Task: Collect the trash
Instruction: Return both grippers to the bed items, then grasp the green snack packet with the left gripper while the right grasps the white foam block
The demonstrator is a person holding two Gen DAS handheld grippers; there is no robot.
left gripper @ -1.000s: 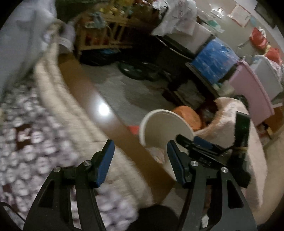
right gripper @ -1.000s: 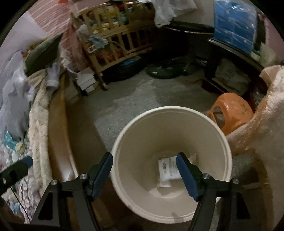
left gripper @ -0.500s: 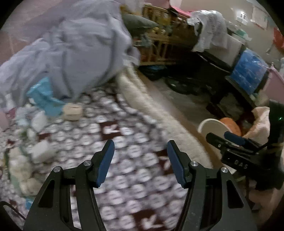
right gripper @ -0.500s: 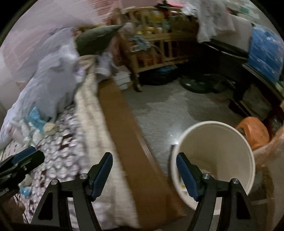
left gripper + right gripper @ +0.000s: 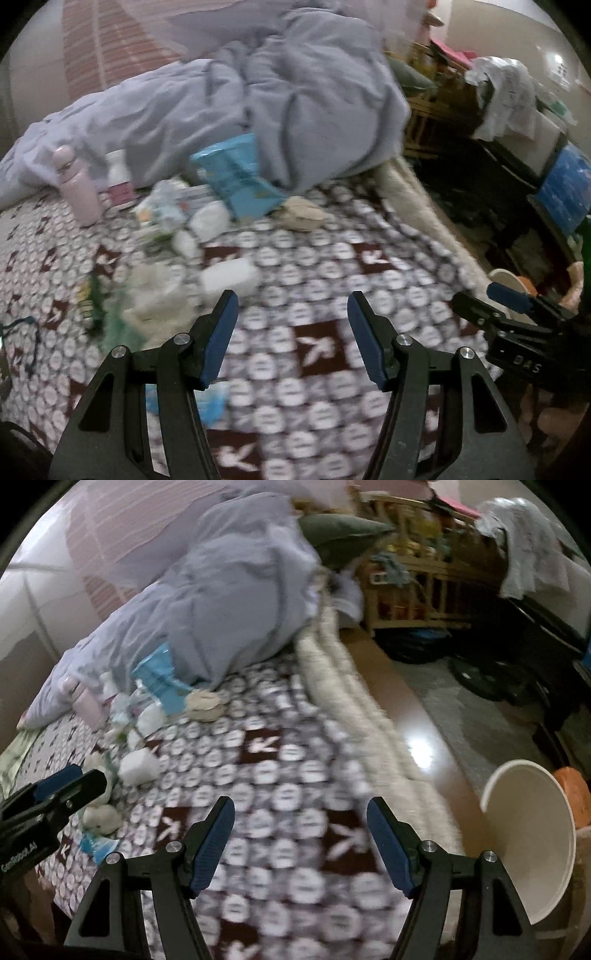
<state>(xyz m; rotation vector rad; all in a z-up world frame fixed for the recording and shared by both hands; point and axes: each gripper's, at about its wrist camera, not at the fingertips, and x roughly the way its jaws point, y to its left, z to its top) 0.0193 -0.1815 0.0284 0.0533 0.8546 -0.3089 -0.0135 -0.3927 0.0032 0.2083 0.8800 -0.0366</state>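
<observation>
Several pieces of trash lie on the patterned bedspread (image 5: 314, 258): a white crumpled wad (image 5: 231, 275), a blue packet (image 5: 236, 181), a beige lump (image 5: 301, 216) and small white scraps (image 5: 208, 219). They also show in the right wrist view, the white wad (image 5: 138, 766) and the beige lump (image 5: 203, 705) among them. My left gripper (image 5: 291, 317) is open and empty just short of the white wad. My right gripper (image 5: 301, 829) is open and empty over the bedspread (image 5: 280, 775). The cream bin (image 5: 532, 834) stands on the floor to its right.
A grey duvet (image 5: 258, 92) is heaped at the back of the bed. A pink bottle (image 5: 75, 184) stands by it. A fleecy blanket edge (image 5: 354, 716) and the wooden bed rail (image 5: 410, 720) lie between bed and floor. A wooden crib (image 5: 410, 576) and an orange stool (image 5: 574, 779) stand beyond.
Both grippers have swung left from the bin and floor to over the bed. The trash pile has come closer into the left wrist view. Both stay open.
</observation>
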